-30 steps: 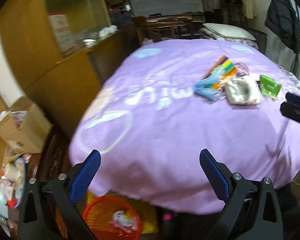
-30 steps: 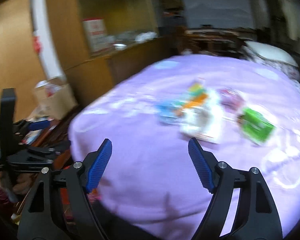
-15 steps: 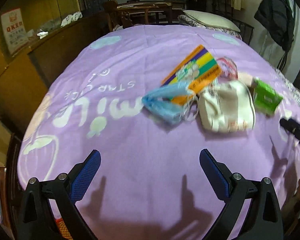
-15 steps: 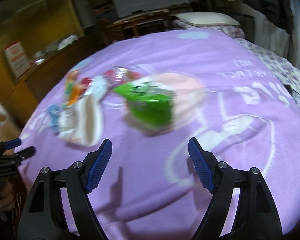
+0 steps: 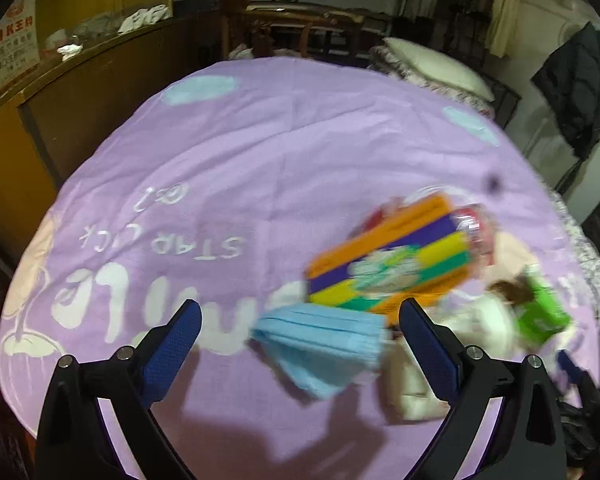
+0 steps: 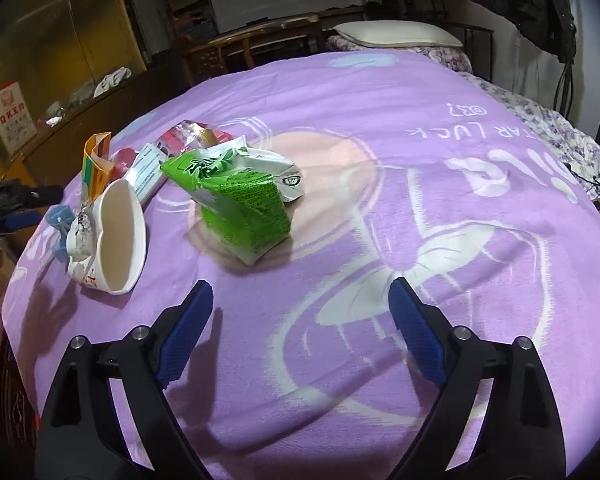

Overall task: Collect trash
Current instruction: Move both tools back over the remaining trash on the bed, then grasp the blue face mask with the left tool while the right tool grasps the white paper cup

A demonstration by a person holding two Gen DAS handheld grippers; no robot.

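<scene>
Lilac bedspread (image 6: 380, 120), green carton (image 6: 244, 208), blue mask (image 5: 320, 344), striped packet (image 5: 392, 264)

My left gripper (image 5: 300, 338) fills the bottom of the left wrist view, its two black arms rising from the lower corners and ending in blue pads (image 5: 174, 344) that stand wide apart, with nothing pressed between them. It tilts downward. In the right wrist view the same tool shows small at the left edge, a dark body with a blue tip.

My right gripper (image 6: 302, 330) sits the same way along the bottom of its own view, also angled down. Its jaws are opening, the blue pads (image 6: 186, 330) well apart and gripping nothing.
</scene>
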